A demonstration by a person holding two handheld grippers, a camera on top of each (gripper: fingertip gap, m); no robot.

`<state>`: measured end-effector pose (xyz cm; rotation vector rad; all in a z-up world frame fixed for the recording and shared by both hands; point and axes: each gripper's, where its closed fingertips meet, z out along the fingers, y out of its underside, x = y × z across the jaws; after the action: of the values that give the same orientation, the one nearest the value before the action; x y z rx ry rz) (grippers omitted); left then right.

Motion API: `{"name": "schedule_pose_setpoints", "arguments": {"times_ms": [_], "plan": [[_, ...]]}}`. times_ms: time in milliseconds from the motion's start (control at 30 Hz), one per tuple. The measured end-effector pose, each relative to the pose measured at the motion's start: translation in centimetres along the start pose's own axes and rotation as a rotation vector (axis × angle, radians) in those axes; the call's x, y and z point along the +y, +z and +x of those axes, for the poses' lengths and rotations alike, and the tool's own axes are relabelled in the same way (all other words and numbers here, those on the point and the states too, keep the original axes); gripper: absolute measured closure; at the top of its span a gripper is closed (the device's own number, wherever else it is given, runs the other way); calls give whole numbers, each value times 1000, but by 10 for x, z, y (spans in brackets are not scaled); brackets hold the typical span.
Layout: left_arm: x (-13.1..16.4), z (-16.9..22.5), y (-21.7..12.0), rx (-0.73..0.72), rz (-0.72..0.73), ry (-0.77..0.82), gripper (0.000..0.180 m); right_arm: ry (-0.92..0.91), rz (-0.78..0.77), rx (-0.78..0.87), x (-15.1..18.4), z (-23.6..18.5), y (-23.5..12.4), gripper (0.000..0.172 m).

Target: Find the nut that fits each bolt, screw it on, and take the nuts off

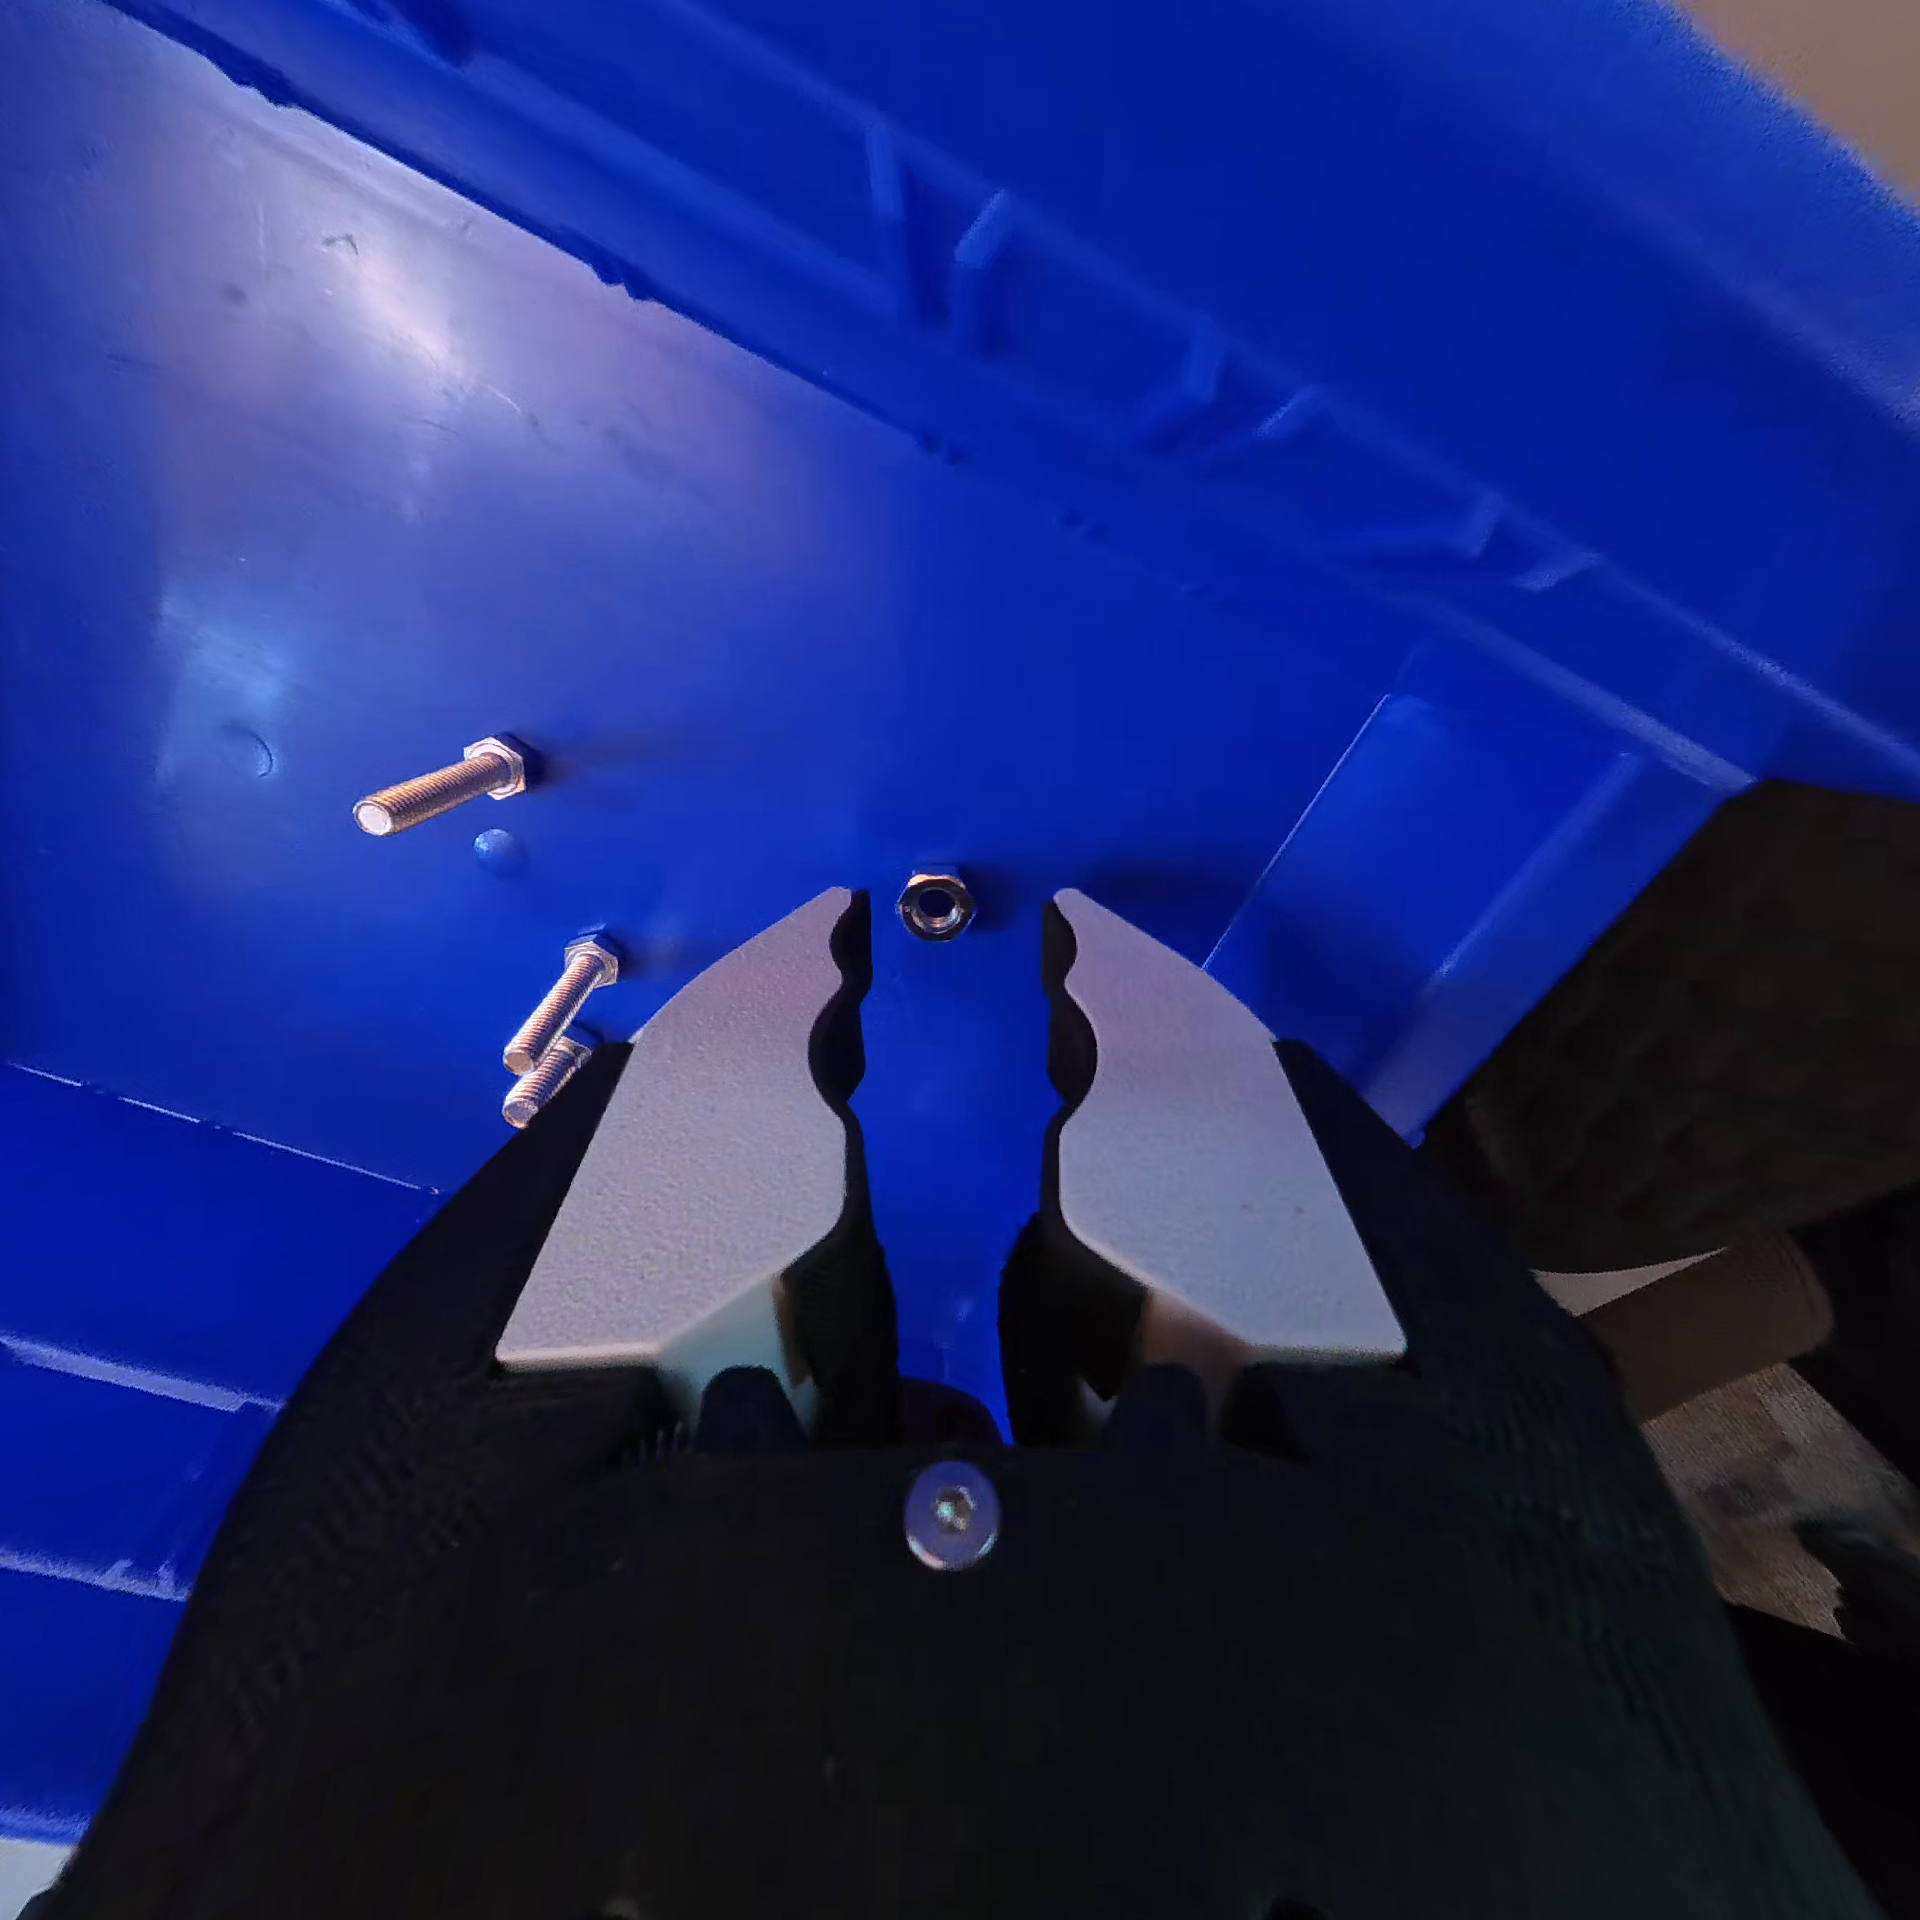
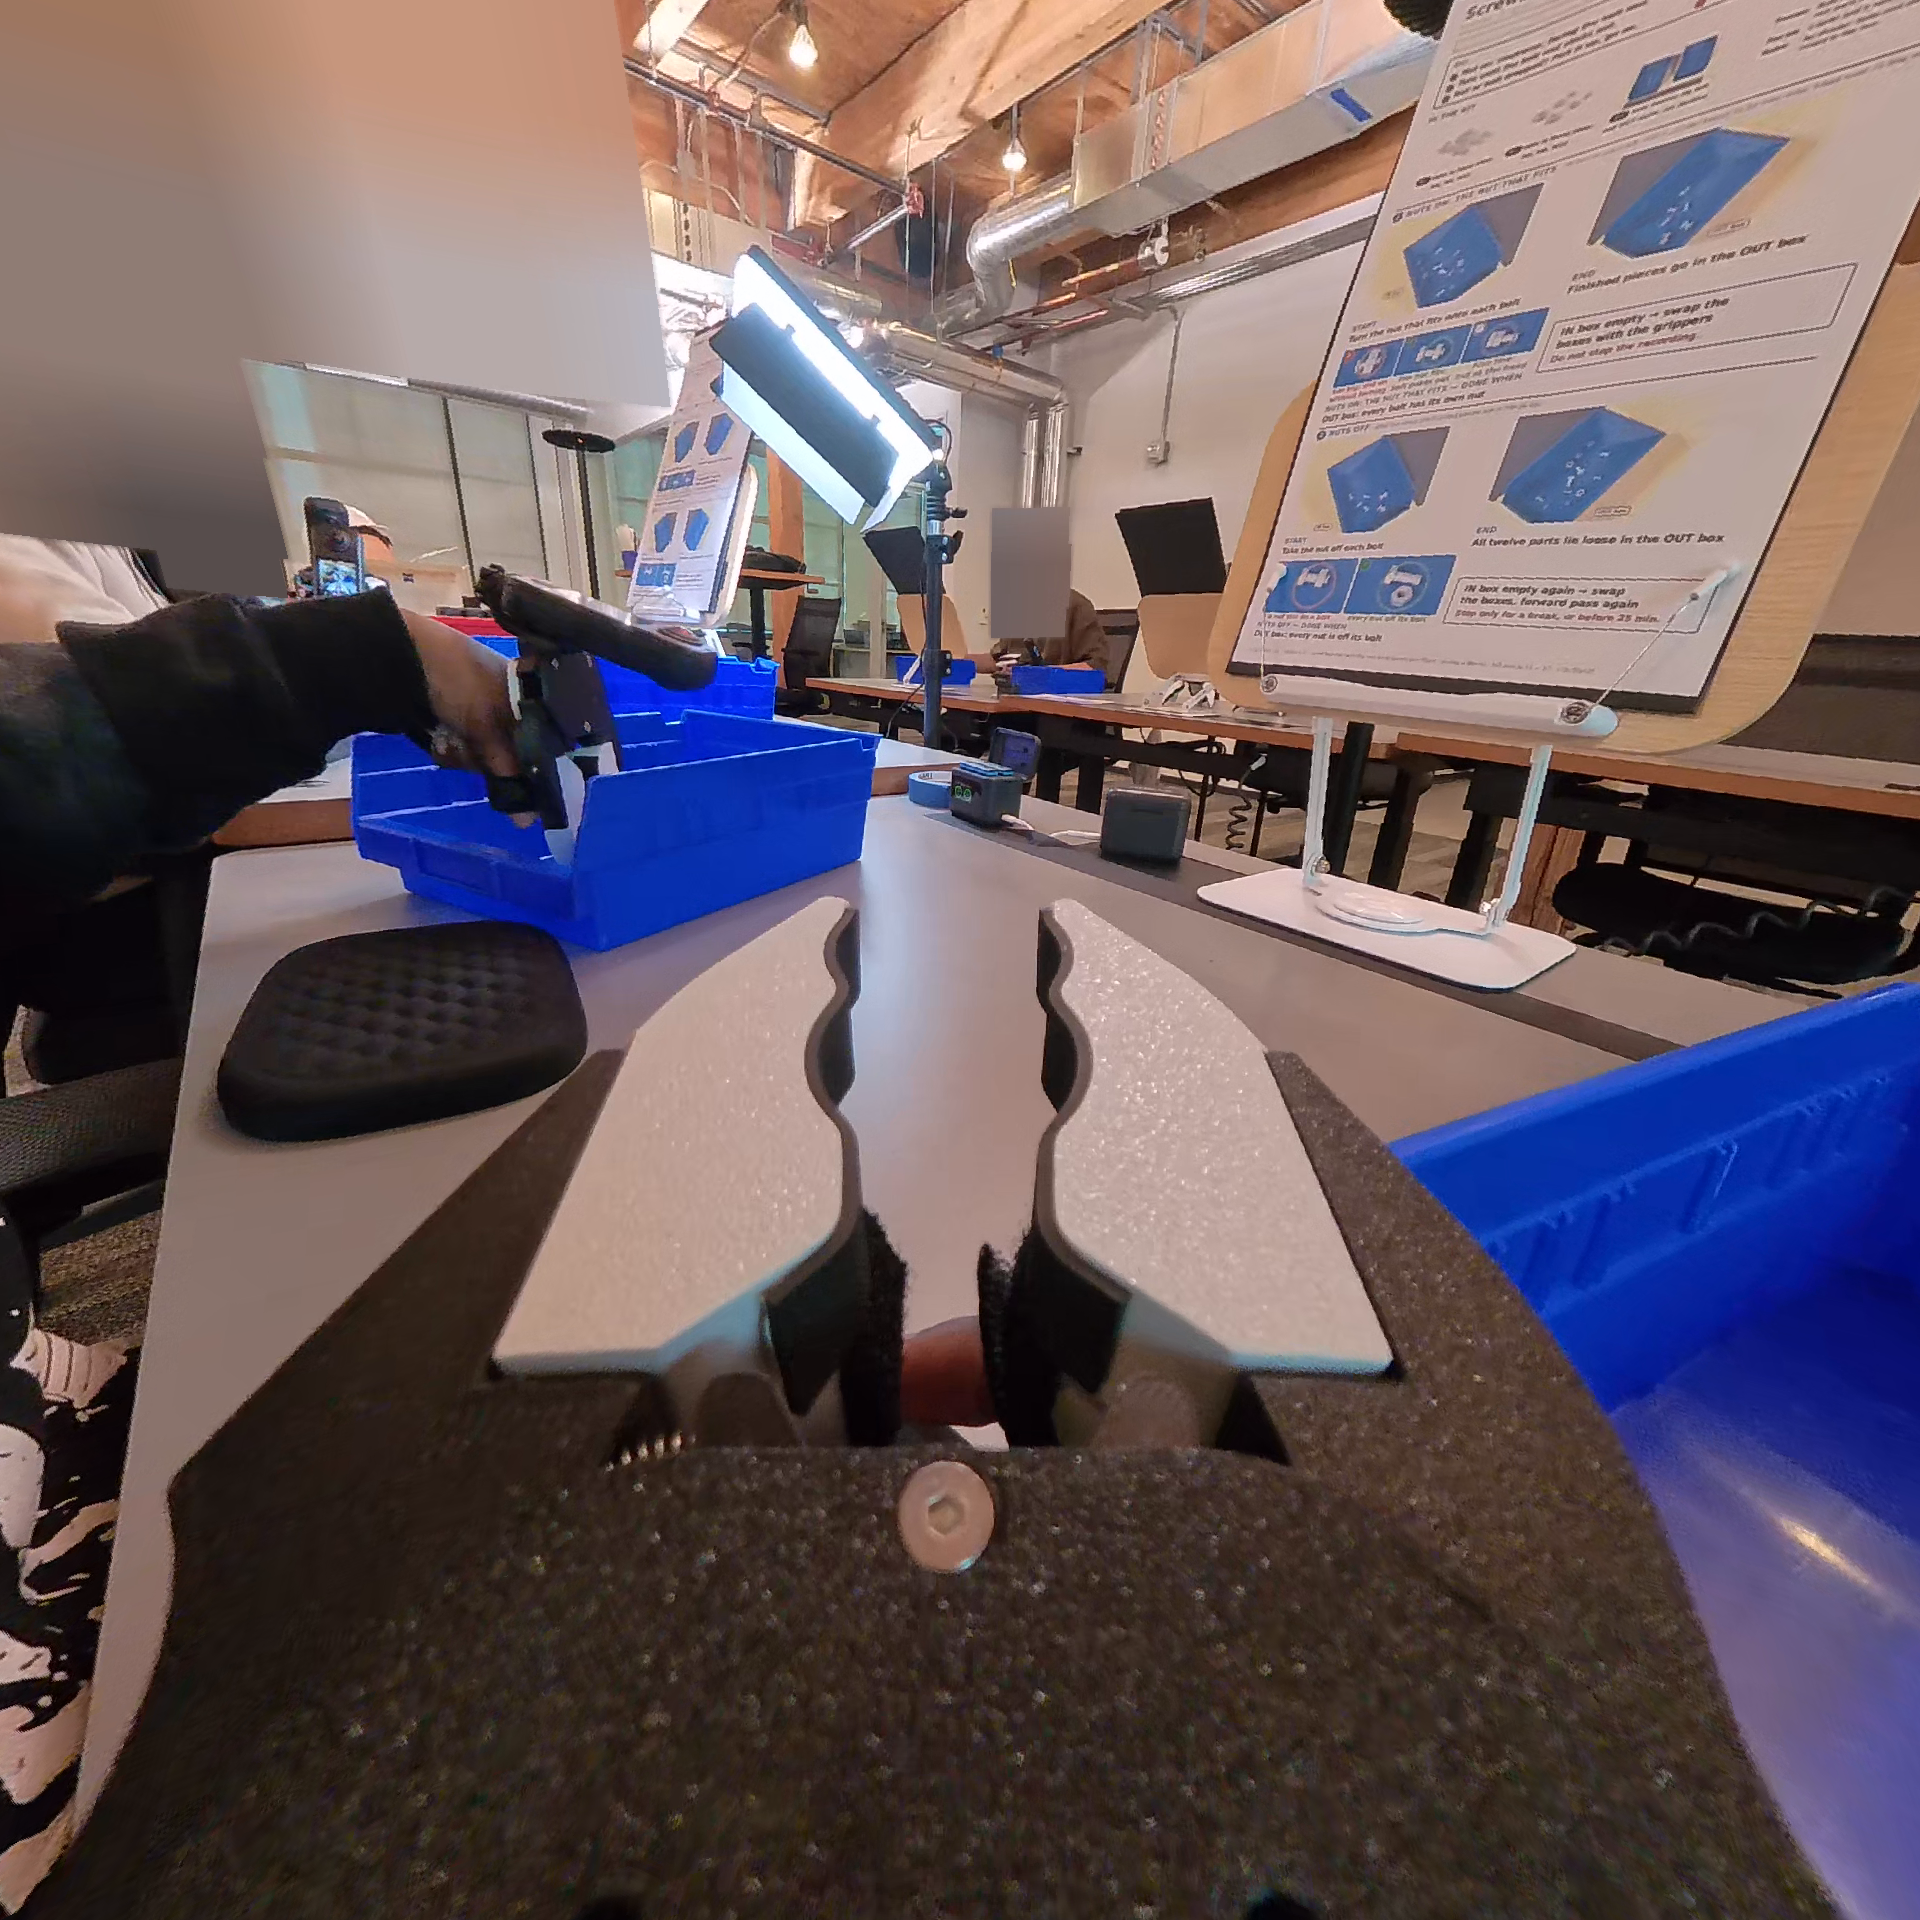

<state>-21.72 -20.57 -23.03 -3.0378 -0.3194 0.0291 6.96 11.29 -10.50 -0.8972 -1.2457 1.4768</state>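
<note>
Down inside the blue bin (image 1: 727, 582) we go, and there is the prize: a small silver hex nut (image 1: 935, 907) lying flat on the bin floor just above centre of the left wrist view, bore facing the camera. It looks like plain steel, so expect it light, rigid and slick, with nothing to crush but every chance of skating away or flipping if it is nudged off-centre. The sensible hold is across two opposite flats, pads square to the hexagon. The left gripper (image 1: 954, 906) hangs right over it with its claw open to a moderate width, clearly wider than the nut; the nut sits between the fingertips at their far end, blue floor showing on both sides, so neither pad (image 1: 844, 940) is touching it and nothing is held. Off to the left of the frame lie three loose bolts (image 1: 447, 784), one alone at mid left and two overlapping lower down, close to the left finger. Over in the right wrist view, the right gripper (image 2: 948, 940) hovers above the grey table (image 2: 935, 862), its claw parted to much the same width and plainly empty, with a second blue bin (image 2: 1662, 1195) at lower right and a black pad (image 2: 400, 1029) at left.
</note>
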Motion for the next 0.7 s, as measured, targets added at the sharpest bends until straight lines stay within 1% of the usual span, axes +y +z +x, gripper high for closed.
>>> {"name": "schedule_pose_setpoints", "arguments": {"times_ms": [167, 267, 367, 433, 500, 567, 633, 700], "plan": [[5, -5, 6, 4, -25, -13, 151, 1, 0, 0, 0, 0, 0, 139], [2, -5, 6, 30, 6, -24, 164, 0, 2, 1, 0, 0, 0, 139], [5, -3, 6, 41, -2, -21, 164, 2, 1, 1, 0, 0, 0, 139], [6, -1, 0, 26, 10, -16, 164, 1, 2, 1, 0, 0, 0, 139], [2, 4, -18, -4, 58, -8, 164, 0, 3, 1, 0, 0, 0, 139], [-8, 18, -45, -48, 136, 35, 164, -1, 0, 1, 0, 0, 0, 139], [-22, 43, -77, -80, 233, 116, 164, -3, -3, 1, 1, 0, 0, 139], [-39, 78, -103, -95, 333, 227, 164, -7, -4, 1, 1, -1, 0, 139]]}}
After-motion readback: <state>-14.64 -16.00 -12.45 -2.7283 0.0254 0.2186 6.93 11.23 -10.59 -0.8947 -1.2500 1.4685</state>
